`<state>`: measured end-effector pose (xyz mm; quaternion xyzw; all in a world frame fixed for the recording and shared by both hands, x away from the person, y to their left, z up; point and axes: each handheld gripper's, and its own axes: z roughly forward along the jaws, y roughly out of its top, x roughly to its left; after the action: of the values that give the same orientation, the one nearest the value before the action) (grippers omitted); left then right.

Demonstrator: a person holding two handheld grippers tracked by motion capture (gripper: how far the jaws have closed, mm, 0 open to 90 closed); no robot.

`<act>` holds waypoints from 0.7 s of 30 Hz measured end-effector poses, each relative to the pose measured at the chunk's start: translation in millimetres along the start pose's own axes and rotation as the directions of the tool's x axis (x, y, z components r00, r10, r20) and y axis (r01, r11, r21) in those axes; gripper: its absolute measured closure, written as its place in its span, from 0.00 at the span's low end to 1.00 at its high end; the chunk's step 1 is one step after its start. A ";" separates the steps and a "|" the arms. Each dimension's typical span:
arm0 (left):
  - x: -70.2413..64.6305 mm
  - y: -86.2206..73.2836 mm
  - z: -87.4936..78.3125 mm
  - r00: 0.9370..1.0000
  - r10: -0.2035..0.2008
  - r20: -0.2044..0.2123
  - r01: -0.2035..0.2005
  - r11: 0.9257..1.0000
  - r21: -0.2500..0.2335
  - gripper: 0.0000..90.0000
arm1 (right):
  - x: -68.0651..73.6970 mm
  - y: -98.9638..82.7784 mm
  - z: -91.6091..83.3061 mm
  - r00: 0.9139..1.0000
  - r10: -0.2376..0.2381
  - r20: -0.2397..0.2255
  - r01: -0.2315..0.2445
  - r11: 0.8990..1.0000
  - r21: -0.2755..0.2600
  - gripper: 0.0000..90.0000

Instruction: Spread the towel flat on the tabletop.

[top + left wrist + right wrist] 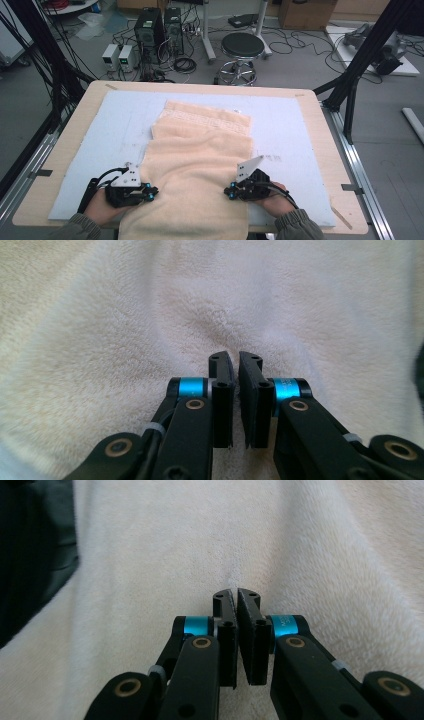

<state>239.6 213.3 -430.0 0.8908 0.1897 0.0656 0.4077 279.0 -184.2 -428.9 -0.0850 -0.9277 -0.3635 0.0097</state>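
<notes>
A cream terry towel point(200, 150) lies partly folded on the pale blue mat point(120, 120), and its near end hangs over the table's front edge. My left gripper point(152, 191) is at the towel's left edge near the front, pointing inward. My right gripper point(227, 191) is at the right edge, facing it. In the left gripper view the jaws point(236, 359) stand together with the towel point(125, 315) puckered at their tips. In the right gripper view the jaws point(235, 596) are likewise together, and creases in the towel point(175, 540) run to the tips.
The wooden table point(320, 130) has bare mat on both sides of the towel. Beyond the far edge stand a round stool point(242, 47), computer towers point(150, 30) and loose cables on the floor. Black frame posts point(365, 55) rise at the right and left.
</notes>
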 end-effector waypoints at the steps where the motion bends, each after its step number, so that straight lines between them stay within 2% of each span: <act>1: -5.7 -1.4 -5.0 1.000 0.010 0.005 -0.010 1.000 -0.006 0.94 | 5.8 -0.6 -2.6 1.000 -0.010 -0.003 0.010 1.000 0.000 0.97; 4: -25.3 -2.3 -21.5 0.998 0.048 0.034 -0.047 0.998 -0.041 0.94 | 24.9 -2.7 -13.4 0.999 -0.044 -0.009 0.044 0.999 -0.008 0.96; 6: -34.2 1.1 -31.4 0.996 0.077 0.036 -0.074 0.995 -0.061 0.93 | 36.1 -2.4 -23.0 0.998 -0.056 -0.019 0.056 0.998 -0.026 0.96; 8: -36.1 5.2 -37.5 0.996 0.082 0.021 -0.080 0.992 -0.095 0.90 | 42.9 -0.3 -33.1 0.997 -0.068 -0.027 0.066 0.996 -0.059 0.93; 10: -30.5 7.4 -38.5 0.997 0.079 0.001 -0.079 0.992 -0.104 0.84 | 44.7 2.0 -39.8 0.997 -0.072 -0.008 0.071 0.995 -0.075 0.89; 11: -26.1 7.3 -36.5 0.997 0.073 -0.013 -0.074 0.992 -0.104 0.81 | 42.8 3.5 -42.5 0.997 -0.070 0.025 0.072 0.994 -0.081 0.86; 13: -16.9 6.0 -28.7 0.998 0.060 -0.036 -0.063 0.993 -0.097 0.77 | 35.0 4.1 -42.8 0.996 -0.061 0.059 0.066 0.995 -0.076 0.81; 15: -6.5 3.5 -18.7 0.997 0.058 -0.053 -0.061 0.996 -0.070 0.71 | 23.5 2.6 -38.4 0.994 -0.036 0.102 0.043 0.997 -0.064 0.76; 18: 6.0 -1.4 -3.4 0.998 0.048 -0.045 -0.049 0.999 -0.017 0.64 | 3.4 -4.3 -25.9 0.992 0.015 0.123 -0.009 0.999 -0.049 0.70; 20: 9.0 -5.4 4.6 0.999 0.050 -0.018 -0.050 0.998 0.026 0.66 | -6.2 -8.6 -17.5 0.992 0.046 0.116 -0.043 0.999 -0.025 0.69; 21: 9.1 -7.3 5.0 0.998 0.053 -0.017 -0.053 0.999 0.005 0.68 | -9.1 -10.3 -13.2 0.993 0.049 0.111 -0.048 0.999 -0.014 0.70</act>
<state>247.2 217.7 -439.2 0.8959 0.1694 0.0834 0.4021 285.8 -201.9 -426.9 -0.1277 -0.9223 -0.3631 -0.0338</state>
